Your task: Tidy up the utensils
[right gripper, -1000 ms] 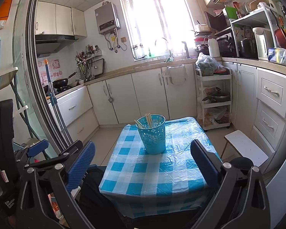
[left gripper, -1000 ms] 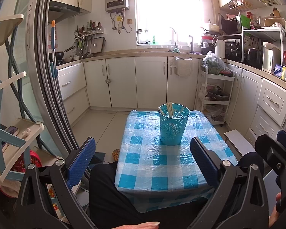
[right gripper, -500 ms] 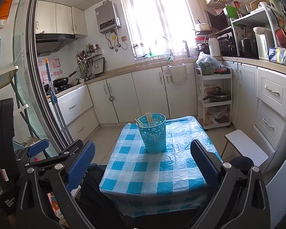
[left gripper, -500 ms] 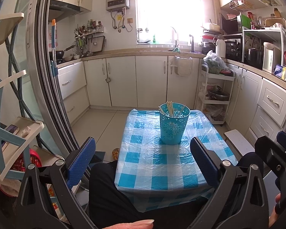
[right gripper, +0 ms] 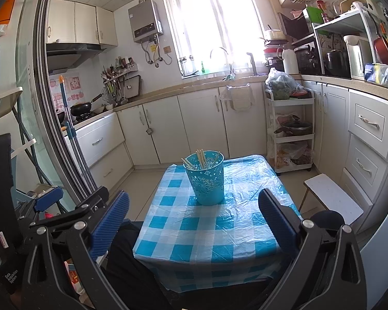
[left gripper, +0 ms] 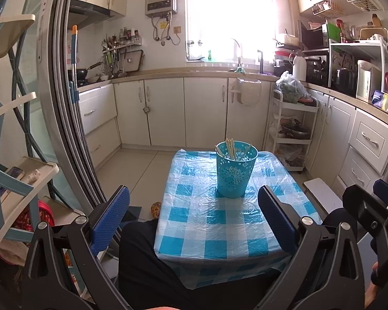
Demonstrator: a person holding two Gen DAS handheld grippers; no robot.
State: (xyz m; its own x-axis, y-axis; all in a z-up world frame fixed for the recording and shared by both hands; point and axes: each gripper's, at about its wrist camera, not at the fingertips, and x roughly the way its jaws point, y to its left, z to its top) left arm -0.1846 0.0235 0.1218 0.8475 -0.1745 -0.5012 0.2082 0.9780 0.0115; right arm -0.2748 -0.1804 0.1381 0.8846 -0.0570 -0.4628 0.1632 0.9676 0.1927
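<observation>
chopsticks [left gripper: 230, 147] in holder [left gripper: 234, 171] | ahead of left gripper [left gripper: 194, 218] | clear

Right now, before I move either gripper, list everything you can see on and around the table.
table: one, blue-white checked cover, centre.
utensil holder: one, teal, upright on table's far half.
chopsticks: several, pale wood, standing in holder.
stool: one, white, right of table.
trolley: one, white, against far cabinets.
left gripper: blue pads, open, empty.
right gripper: blue pads, open, empty.
</observation>
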